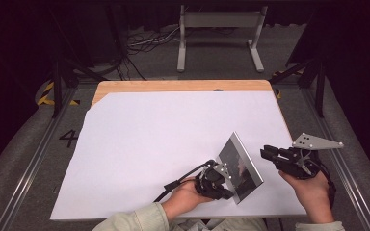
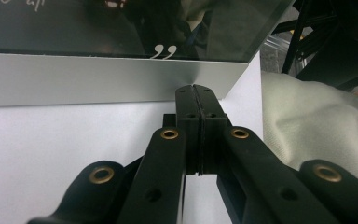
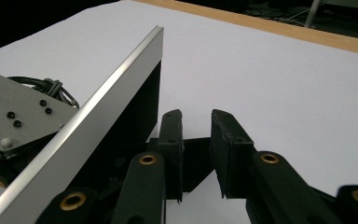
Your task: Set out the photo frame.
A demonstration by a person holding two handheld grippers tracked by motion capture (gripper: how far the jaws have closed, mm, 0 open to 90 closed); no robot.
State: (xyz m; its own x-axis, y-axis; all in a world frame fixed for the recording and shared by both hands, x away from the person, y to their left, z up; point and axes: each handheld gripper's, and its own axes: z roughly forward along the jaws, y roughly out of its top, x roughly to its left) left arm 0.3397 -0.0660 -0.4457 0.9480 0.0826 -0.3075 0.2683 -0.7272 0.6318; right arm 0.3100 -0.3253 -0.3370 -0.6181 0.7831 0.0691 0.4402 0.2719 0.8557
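Observation:
A picture frame (image 1: 241, 166) with a silver border and dark glass stands tilted on the white sheet (image 1: 173, 139), near the front right. My left gripper (image 1: 227, 186) is at the frame's lower left side. In the left gripper view its jaws are pressed shut (image 2: 196, 89), tips against the silver border (image 2: 98, 79), with nothing visible between them. My right gripper (image 1: 266, 153) hovers just right of the frame, behind it. Its jaws stand open (image 3: 196, 116) beside the frame's black back and silver edge (image 3: 98, 107), holding nothing.
The sheet covers a wooden table (image 1: 183, 85). A grey metal stand (image 1: 219, 33) and cables (image 1: 144, 43) lie on the floor beyond it. A pale sleeve (image 2: 317, 121) is close on the left gripper's right. The left gripper's grey plate (image 3: 18, 116) shows past the frame.

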